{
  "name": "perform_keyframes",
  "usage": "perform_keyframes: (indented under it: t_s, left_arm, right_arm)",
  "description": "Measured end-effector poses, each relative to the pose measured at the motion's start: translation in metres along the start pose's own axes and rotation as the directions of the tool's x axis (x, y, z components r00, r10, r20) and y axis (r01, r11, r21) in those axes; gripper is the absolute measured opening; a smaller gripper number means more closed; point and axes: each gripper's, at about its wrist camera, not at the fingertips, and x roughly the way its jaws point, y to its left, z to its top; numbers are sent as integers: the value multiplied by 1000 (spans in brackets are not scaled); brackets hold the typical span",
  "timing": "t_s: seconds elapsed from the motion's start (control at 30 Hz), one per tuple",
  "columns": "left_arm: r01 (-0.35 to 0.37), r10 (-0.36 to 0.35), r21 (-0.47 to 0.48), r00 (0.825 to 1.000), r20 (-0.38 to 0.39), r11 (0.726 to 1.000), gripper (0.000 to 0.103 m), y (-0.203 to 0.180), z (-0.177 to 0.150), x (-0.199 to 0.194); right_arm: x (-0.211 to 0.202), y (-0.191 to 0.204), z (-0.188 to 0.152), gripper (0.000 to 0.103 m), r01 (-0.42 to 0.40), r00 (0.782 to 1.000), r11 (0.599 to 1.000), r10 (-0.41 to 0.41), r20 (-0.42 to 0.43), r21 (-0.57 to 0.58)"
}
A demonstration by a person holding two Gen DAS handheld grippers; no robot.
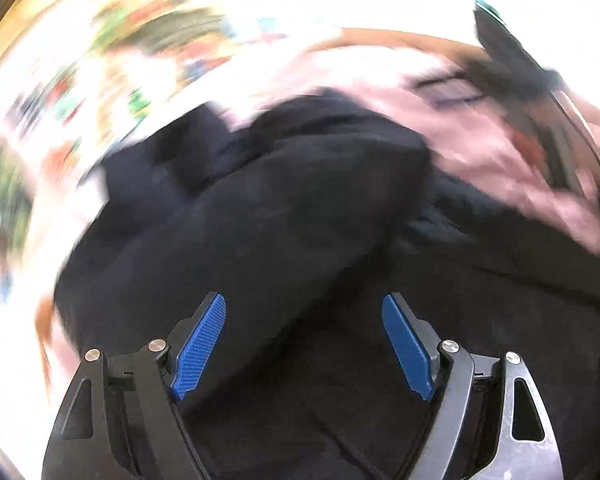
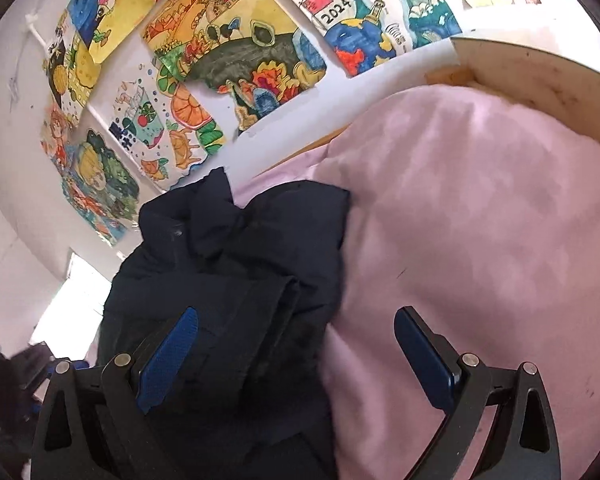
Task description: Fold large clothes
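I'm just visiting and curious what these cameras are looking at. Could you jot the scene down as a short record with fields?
Garment: dark jacket, crumpled, not yet folded
Surface: pink bedding under and beside the jacket
Background: coloured drawings on the wall behind the bed
Left gripper: jaws open, nothing held, over the jacket
Right gripper: jaws open, nothing held, over the jacket's edge and the bedding
Picture quality: left view blurred, right view sharp
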Motion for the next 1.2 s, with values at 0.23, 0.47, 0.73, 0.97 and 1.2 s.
perform_keyframes:
  t_s: [0.23,0.47,0.73,0.97,1.2]
  left_arm:
    - [-181,228,-488,973,37,854,76,119,-33,-14]
    - [-181,235,-652,972,-4,736,76,176,-69,-2]
    - [-212,209,-644,974,-82,735,79,188,-90,36]
    - [-219,293,-581,955,35,784,79,160,-66,1]
    - [-252,269,-394,963,-13,884,79,123,-41,31]
  right_arm:
    - [31,36,-14,45,18,995,995,-27,-95,-101]
    - [29,64,-29,3,251,966,918,-255,29,-306]
    - [53,48,-48,2,377,918,853,-397,22,-361]
    - [29,98,-27,39,464,886,771,-400,236,-436]
    - [83,144,-44,65,288,954,739,-279,113,-609]
